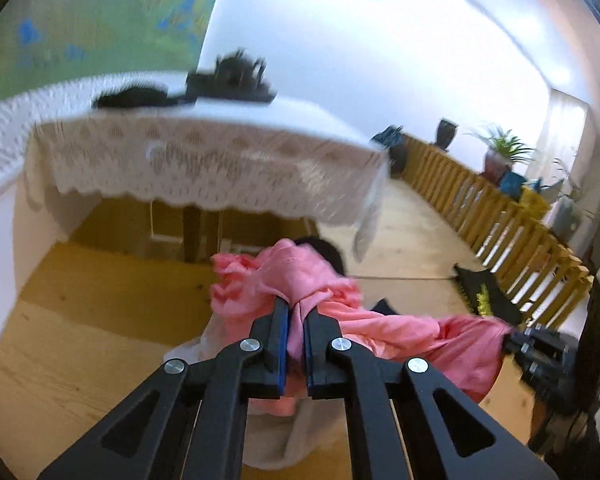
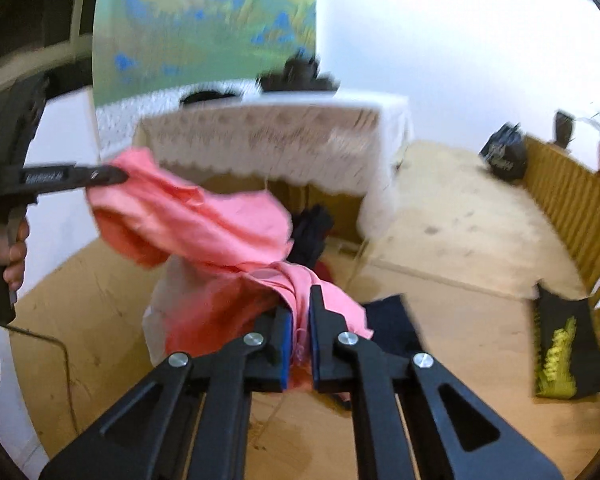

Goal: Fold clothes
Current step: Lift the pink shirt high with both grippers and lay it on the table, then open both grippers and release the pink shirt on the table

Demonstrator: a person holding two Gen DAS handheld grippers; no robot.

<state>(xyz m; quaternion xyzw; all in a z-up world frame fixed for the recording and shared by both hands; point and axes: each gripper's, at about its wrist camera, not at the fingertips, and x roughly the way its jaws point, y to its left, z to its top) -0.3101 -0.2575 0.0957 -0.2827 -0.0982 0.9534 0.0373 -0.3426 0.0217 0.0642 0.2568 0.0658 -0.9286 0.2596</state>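
Above wood floor (image 2: 460, 220), crumpled pink garment (image 2: 204, 220)

**No legible text in either view**

Nothing can be read. In the right wrist view, the left gripper (image 2: 112, 176) carries pale lettering along its black side, too blurred to make out. A black bag (image 2: 502, 156) on the floor near the wooden fence shows white marks that cannot be deciphered. A black item (image 2: 566, 344) lying on the floor by the fence bears a yellow-green print, shape only, no letters discernible.
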